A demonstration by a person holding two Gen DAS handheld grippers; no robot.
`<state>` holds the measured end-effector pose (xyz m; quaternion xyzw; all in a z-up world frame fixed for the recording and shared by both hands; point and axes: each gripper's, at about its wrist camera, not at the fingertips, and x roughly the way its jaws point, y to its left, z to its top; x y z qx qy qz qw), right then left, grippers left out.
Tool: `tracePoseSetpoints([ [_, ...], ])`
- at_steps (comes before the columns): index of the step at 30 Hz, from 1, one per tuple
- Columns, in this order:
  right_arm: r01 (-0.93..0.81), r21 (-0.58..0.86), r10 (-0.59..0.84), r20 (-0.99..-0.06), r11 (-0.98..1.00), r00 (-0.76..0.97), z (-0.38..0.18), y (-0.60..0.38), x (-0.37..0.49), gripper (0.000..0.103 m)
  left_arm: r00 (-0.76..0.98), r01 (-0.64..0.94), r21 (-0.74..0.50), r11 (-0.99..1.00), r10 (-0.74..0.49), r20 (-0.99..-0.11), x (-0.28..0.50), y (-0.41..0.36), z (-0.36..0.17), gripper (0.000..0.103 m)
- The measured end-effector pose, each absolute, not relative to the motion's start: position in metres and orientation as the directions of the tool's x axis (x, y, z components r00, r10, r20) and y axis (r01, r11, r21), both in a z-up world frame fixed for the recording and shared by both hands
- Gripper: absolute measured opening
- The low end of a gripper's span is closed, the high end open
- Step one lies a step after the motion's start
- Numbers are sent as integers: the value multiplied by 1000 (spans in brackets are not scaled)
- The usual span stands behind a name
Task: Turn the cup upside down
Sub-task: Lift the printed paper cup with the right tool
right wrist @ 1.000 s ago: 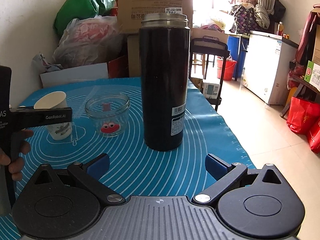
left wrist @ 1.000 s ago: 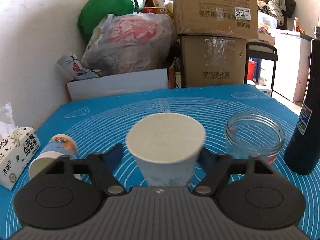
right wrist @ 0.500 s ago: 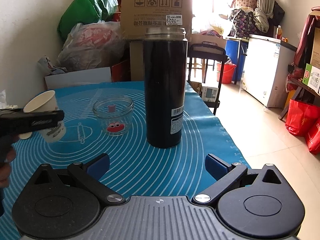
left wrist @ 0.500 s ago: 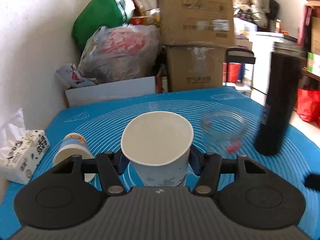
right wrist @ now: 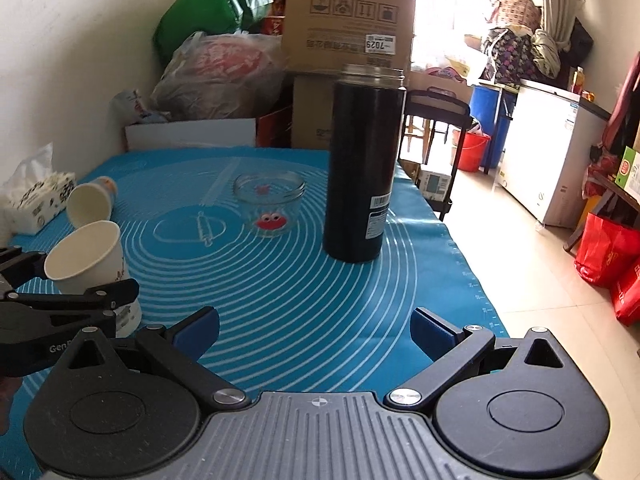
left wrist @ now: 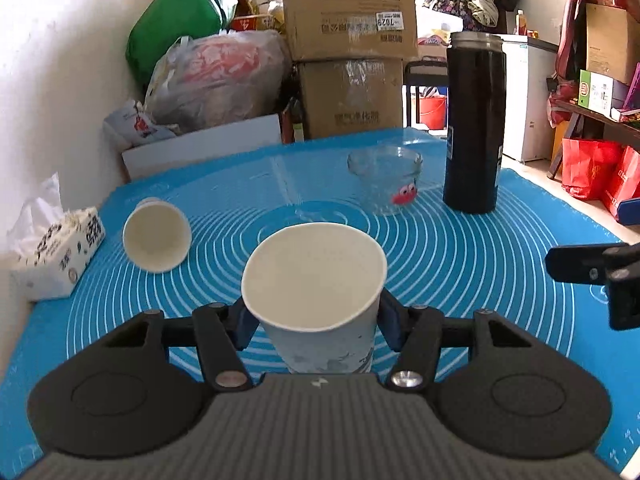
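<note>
My left gripper is shut on a white paper cup, gripping its sides, mouth up and tilted toward the camera, held above the blue mat. The same cup and the left gripper show at the left of the right wrist view. A second paper cup lies on its side at the mat's left, also in the right wrist view. My right gripper is open and empty above the mat's near edge.
A glass jar with a red crab print and a tall black flask stand at the right. A tissue pack lies at the left edge. Boxes and bags are piled behind the table. The table's right edge drops to the floor.
The left gripper closed on the cup and lifted it, pulling back and up; the cup now tilts its mouth toward the camera. The right gripper has drawn back slightly, still open.
</note>
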<state>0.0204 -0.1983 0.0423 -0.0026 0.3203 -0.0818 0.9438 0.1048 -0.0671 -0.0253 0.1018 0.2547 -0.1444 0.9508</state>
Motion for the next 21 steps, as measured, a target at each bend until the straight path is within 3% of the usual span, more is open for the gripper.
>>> tracePoseSetpoints([
  [7, 136, -72, -151, -622, 988, 768, 41, -192, 16, 103, 824, 325, 111, 939, -224, -520, 102, -65, -27, 65],
  [9, 133, -72, -148, -625, 989, 766, 41, -192, 16, 103, 821, 316, 108, 943, -215, -528, 103, -64, -26, 71],
  [11, 132, -70, -146, -627, 989, 765, 41, -191, 16, 103, 820, 310, 98, 946, -214, -531, 102, -62, -27, 84],
  [14, 127, -69, -142, -630, 989, 764, 41, -190, 17, 103, 818, 304, 78, 949, -219, -533, 101, -57, -25, 91],
  [21, 110, -100, -148, -625, 989, 766, 46, -185, 15, 103, 819, 297, 48, 954, -228, -527, 95, -50, -19, 94],
])
